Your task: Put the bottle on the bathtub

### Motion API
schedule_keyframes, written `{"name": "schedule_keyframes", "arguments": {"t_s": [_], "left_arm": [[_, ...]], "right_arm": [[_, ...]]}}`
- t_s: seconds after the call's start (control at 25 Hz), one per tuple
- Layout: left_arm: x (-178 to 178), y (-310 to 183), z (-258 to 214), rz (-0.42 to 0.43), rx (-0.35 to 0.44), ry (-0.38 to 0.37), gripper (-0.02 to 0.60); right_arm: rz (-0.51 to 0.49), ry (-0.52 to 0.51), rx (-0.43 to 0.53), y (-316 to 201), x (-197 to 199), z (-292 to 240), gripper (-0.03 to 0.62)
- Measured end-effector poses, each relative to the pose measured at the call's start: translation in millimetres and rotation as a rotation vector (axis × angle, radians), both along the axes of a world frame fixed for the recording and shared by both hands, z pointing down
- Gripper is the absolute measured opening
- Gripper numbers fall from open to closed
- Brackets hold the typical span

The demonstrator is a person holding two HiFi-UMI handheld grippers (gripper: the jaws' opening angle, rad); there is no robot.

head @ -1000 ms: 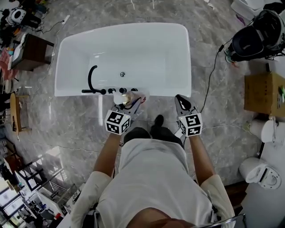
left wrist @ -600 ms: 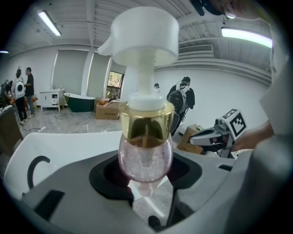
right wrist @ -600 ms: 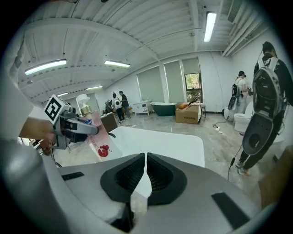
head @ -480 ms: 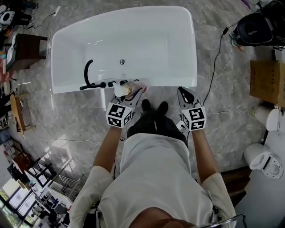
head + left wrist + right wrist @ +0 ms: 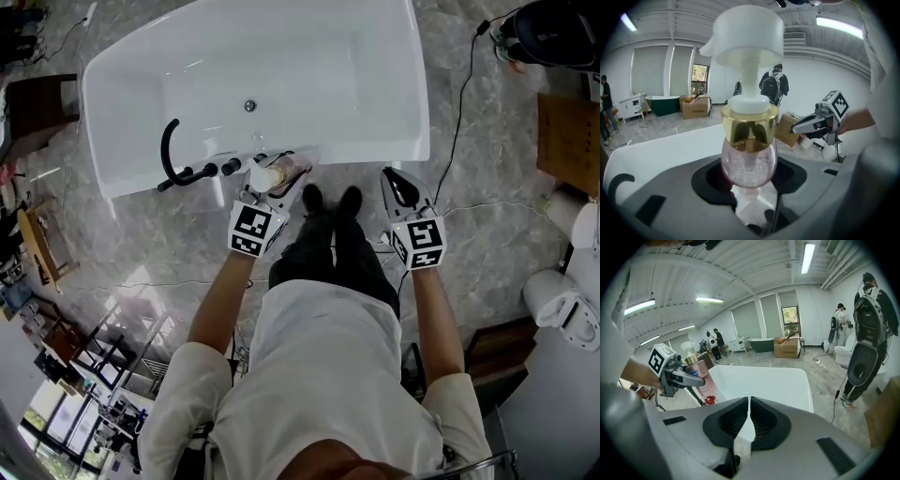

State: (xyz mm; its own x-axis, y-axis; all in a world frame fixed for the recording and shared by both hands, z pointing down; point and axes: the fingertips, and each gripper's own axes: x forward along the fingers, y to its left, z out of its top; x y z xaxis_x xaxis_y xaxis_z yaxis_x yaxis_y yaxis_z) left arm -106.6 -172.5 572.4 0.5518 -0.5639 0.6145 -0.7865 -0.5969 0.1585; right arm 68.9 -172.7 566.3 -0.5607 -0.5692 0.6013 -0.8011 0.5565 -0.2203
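My left gripper (image 5: 274, 183) is shut on a clear pink pump bottle (image 5: 266, 175) with a gold collar and a white pump head. In the left gripper view the bottle (image 5: 749, 154) stands upright between the jaws. It hangs just over the near rim of the white bathtub (image 5: 375, 150), beside the black tap knobs (image 5: 230, 166). My right gripper (image 5: 403, 190) hovers by the tub's near right corner, its jaws closed together (image 5: 748, 416) with nothing between them. The right gripper view also catches the bottle (image 5: 701, 385) in the left gripper.
A black curved spout (image 5: 170, 150) rises at the tub's near left. The person's dark shoes (image 5: 330, 201) stand against the tub. A black cable (image 5: 461, 122) runs over the marble floor on the right. A cardboard box (image 5: 570, 141) and a toilet (image 5: 562, 309) are at far right.
The view has shifted closer to the tub as the person stepped up to it. Both grippers moved forward with it; the bottle now hangs at the tub's rim.
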Motion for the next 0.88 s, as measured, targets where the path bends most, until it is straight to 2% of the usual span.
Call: {"name": "schedule_keyframes", "arguments": {"t_s": [0.16, 0.44, 0.88], "left_arm": [[7.2, -3.4, 36.9, 0.019, -0.016, 0.005, 0.219], [31.7, 1.1, 106.3, 0.079, -0.049, -0.035, 0.219], [48.9, 5.3, 177.9, 0.091, -0.075, -0.073, 0.219]], "right_arm": [[-0.003, 0.012, -0.025, -2.4, -1.1, 25.1, 0.038], [-0.028, 0.021, -0.058, -5.7, 1.0, 74.2, 0.038], [-0.074, -0.004, -0.106, 0.3, -14.5, 137.8, 0.038]]}}
